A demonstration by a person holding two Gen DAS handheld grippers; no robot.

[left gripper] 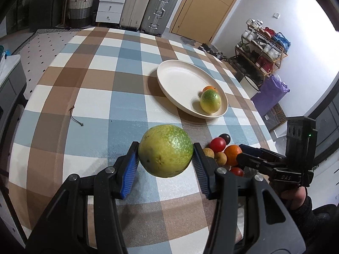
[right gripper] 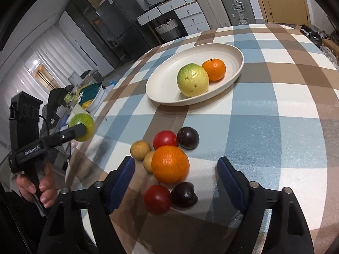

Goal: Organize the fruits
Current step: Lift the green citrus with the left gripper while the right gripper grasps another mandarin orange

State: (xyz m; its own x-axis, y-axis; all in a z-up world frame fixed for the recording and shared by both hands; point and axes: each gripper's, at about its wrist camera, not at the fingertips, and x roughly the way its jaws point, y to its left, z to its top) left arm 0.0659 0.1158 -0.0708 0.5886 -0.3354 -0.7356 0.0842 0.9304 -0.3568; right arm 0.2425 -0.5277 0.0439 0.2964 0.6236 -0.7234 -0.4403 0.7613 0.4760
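The left gripper (left gripper: 165,151) is clamped on a large round green-yellow citrus fruit (left gripper: 165,150), one blue ribbed pad pressing each side, and it holds the fruit in the air above the checked tablecloth (left gripper: 101,105). The landmark is the wide cream-white oval plate (left gripper: 175,78). From the held fruit the plate lies forward and a little to the right, well apart, and its long axis runs slantwise away from the gripper. On the right end of the plate a second green-yellow fruit (right gripper: 192,80) already touches a small orange mandarin (right gripper: 214,68); the left half of the plate is bare, and I judge this the easier place to put the fruit down.

The right gripper (right gripper: 175,169) has its fingers wide apart and holds nothing. It hangs on the near side of the plate, around a big round orange (right gripper: 170,164) in a cluster of small fruits.
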